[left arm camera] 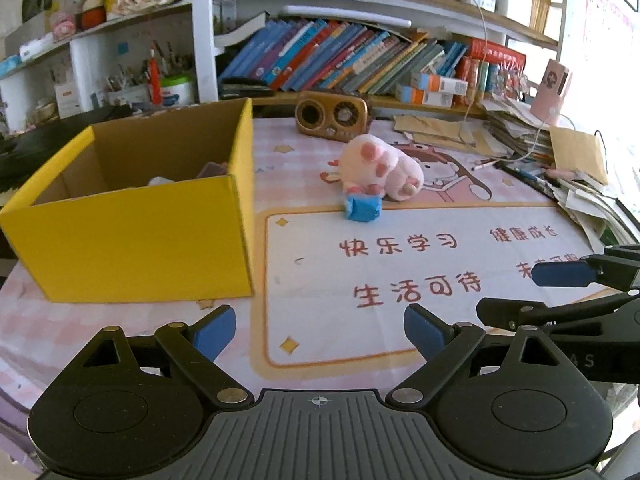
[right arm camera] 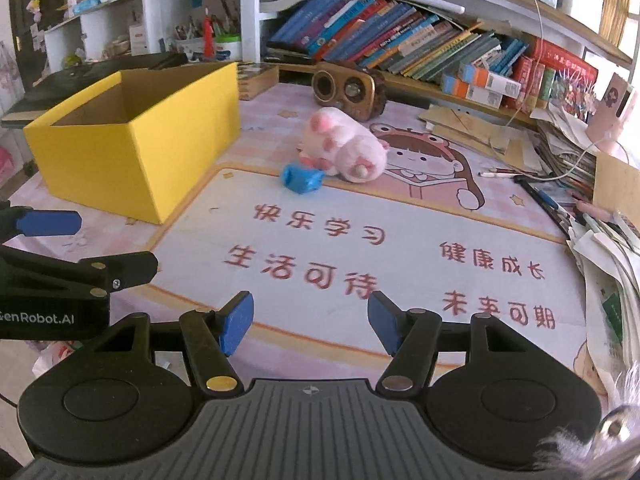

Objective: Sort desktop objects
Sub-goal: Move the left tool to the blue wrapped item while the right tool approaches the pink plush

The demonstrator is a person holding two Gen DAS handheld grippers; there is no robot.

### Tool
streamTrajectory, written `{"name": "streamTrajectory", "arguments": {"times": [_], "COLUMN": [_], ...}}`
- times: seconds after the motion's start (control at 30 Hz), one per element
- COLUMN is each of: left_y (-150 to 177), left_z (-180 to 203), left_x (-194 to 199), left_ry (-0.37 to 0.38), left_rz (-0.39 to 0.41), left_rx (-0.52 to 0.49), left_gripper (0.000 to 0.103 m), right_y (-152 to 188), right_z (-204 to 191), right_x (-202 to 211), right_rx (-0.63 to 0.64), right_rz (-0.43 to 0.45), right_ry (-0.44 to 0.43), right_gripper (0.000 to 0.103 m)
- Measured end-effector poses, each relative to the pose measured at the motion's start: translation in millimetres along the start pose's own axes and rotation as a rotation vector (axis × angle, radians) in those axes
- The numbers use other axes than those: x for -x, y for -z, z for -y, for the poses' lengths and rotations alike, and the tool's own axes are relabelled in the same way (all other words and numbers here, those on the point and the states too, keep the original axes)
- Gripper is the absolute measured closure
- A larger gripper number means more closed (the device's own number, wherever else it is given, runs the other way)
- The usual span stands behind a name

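From the left wrist camera, the left gripper [left arm camera: 318,334] hangs low over the printed desk mat [left arm camera: 400,320], blue pads spread wide and holding nothing. Ahead on the left stands the yellow cardboard box [left arm camera: 132,240], open at the top, with a whitish item and a dark one just visible inside near its far corner. Out in the middle of the mat lies the pink paw plush [left arm camera: 384,168], and touching its near side is a small blue object [left arm camera: 363,208]. Behind them sits a brown retro radio [left arm camera: 332,114] below the leaning row of books [left arm camera: 340,58]. The right gripper [left arm camera: 560,276] pokes in from the right edge, one blue pad showing. Over to the right wrist camera: the right gripper [right arm camera: 310,322] is also released, pads well apart, nothing between them. The box [right arm camera: 136,148] stands far left, the plush [right arm camera: 344,150] and blue object [right arm camera: 302,178] together at centre, the radio [right arm camera: 348,88] behind, and a messy paper stack [right arm camera: 600,240] along the right.
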State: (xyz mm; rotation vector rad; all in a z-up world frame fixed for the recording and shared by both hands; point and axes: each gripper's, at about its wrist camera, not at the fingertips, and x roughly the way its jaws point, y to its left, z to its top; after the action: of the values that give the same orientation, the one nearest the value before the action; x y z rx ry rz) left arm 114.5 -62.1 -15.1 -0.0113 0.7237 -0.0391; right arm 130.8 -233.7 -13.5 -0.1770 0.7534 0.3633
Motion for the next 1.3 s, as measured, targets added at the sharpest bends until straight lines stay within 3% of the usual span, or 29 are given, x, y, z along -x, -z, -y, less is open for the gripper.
{"name": "streamTrajectory", "arguments": {"times": [0.43, 0.63, 1.03, 1.3], "left_y": [-33.1, -46.4, -58.4, -66.4], "left_z": [46.3, 55.5, 68.4, 77.1], "left_x": [-42.0, -57.0, -87.8, -116.3], "left_ry": [0.006, -0.032, -0.061, -0.084], "left_rz": [-0.008, -0.01, -0.048, -0.039], "left_rx": [-0.059, -0.026, 0.008, -0.02], "left_gripper": [0.01, 0.01, 0.01, 0.012], "right_y": [-31.2, -50.6, -74.9, -106.6], "right_z": [61.1, 84.0, 108.0, 109.0], "right_x": [-41.0, -56.3, -82.7, -108.9], "right_rx": [-0.006, 0.015, 0.069, 0.203], "right_rz": [-0.008, 0.013, 0.03, 0.069], "right_ry": [-0.031, -0.055, -0.13, -0.203], "right_gripper": [0.042, 0.042, 0.041, 0.034]}}
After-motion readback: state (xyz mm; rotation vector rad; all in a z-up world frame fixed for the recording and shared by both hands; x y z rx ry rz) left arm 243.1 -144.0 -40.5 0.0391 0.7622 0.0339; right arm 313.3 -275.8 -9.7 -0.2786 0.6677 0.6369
